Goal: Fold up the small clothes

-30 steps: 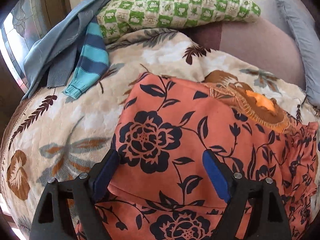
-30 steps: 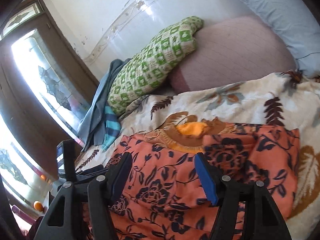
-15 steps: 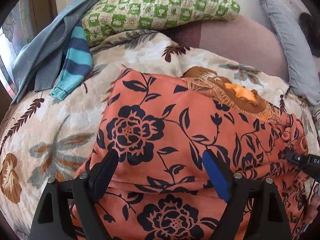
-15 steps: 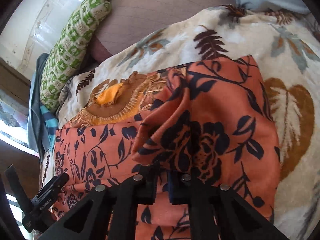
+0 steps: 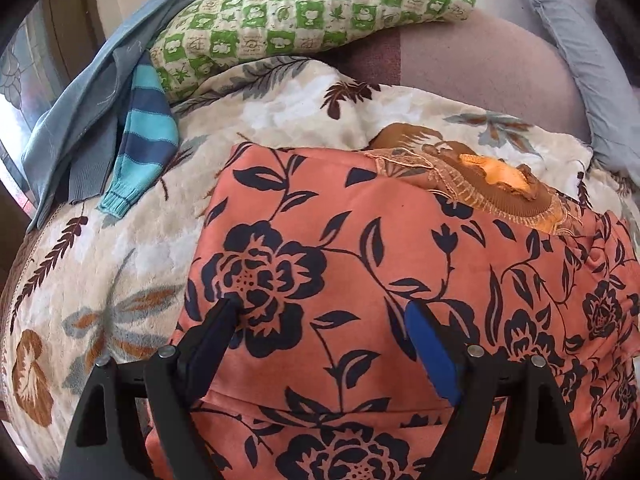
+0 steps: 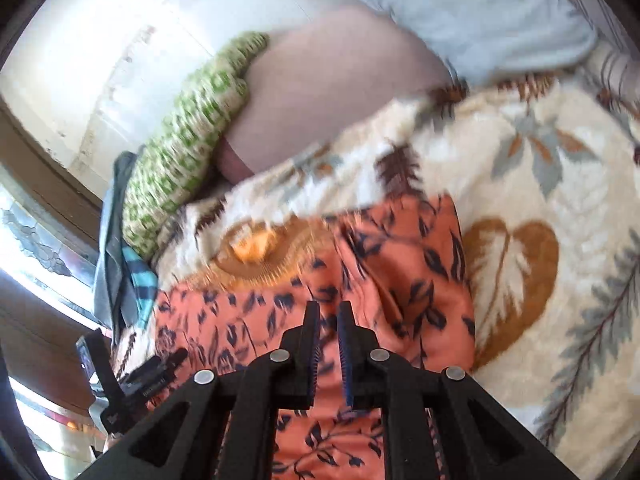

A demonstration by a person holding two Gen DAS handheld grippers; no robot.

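An orange garment with dark blue flowers [image 5: 360,264] lies spread on the floral blanket [image 5: 120,280], its brown and gold neckline [image 5: 480,184] at the far side. My left gripper [image 5: 324,320] is open, its fingers resting over the garment's near left part. In the right wrist view the garment [image 6: 400,280] is blurred by motion. My right gripper [image 6: 328,316] hovers over the garment's right part with its jaws nearly closed, a narrow gap between them and no cloth visibly in the gap.
A green checked pillow [image 5: 312,20], a mauve pillow [image 5: 480,72] and a pale blue pillow [image 5: 580,60] lie at the head of the bed. A grey-blue garment [image 5: 88,100] and a striped blue sleeve [image 5: 144,136] lie at the far left. A window [image 6: 32,240] is on the left.
My right gripper let go of the lifted fold it was shut on, and its jaws have parted slightly; it has pulled back and tilted up. The left gripper stayed open over the garment.
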